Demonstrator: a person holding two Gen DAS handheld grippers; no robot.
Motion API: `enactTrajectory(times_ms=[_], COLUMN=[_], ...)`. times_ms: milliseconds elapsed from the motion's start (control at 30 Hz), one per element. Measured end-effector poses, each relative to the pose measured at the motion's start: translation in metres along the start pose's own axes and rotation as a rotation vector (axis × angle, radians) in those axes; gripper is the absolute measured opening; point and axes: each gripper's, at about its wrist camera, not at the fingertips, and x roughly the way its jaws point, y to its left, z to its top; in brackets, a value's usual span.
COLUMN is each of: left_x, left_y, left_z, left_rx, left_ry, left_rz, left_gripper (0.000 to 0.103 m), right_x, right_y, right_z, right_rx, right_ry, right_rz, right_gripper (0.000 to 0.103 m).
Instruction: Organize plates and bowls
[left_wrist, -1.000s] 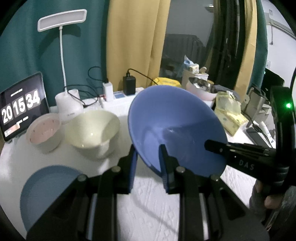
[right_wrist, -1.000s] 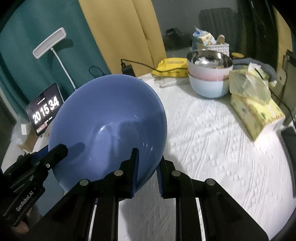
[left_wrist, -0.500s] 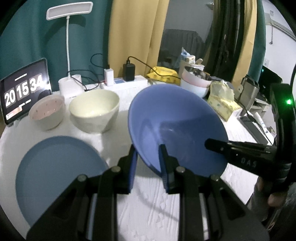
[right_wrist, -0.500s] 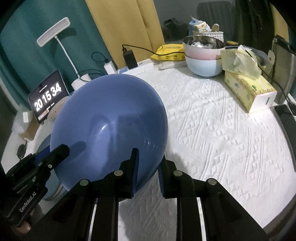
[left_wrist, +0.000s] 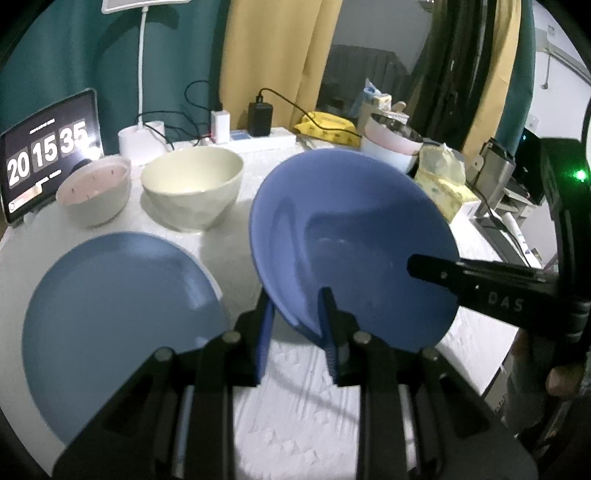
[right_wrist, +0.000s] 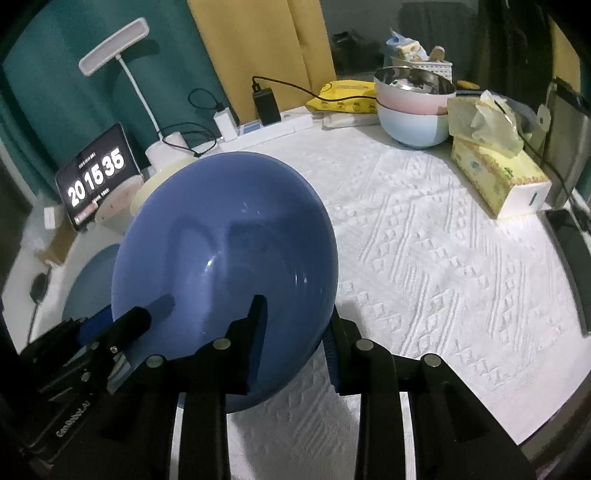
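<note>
While both grippers straddle the rim of the tilted glossy blue bowl (left_wrist: 354, 240), left gripper (left_wrist: 295, 332) and right gripper (right_wrist: 295, 332) seemingly loosened, the flat matte blue plate (left_wrist: 118, 306) lies on the cloth toward nine o'clock, nearer the left.

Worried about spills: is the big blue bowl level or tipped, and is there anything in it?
Tipped and empty. The blue bowl, held at its rim by both grippers, faces partly sideways, and its bare inside shows only shadows and glare.
</note>
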Motion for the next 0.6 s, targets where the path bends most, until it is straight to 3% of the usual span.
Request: enactTrajectory(times_ms=[333,433,500,600], left_x=[-0.008,-0.011,-0.015,-0.021], left_y=[0.006,0.008,0.010,0.014], left_z=[0.000,0.004,0.006,0.009], left_rx=[0.008,0.005,-0.010,-0.020], left_ry=[0.018,0.009,-0.011,-0.024], left_rz=[-0.047,-0.041,-0.037,-0.014], left_gripper=[0.029,0.036,0.046,0.047], right_x=[-0.014,-0.017,-0.019,-0.022], right_y=[0.004,0.003,0.002,0.001], right_z=[0.000,0.003,0.004,0.007], right_rx=[0.022,0.022,0.026,0.023], right_ry=[-0.010,-0.029,-0.039,-0.054], right_rz=[-0.025,-0.038,-0.044,-0.055], right_gripper=[0.031,0.031,0.031,0.031])
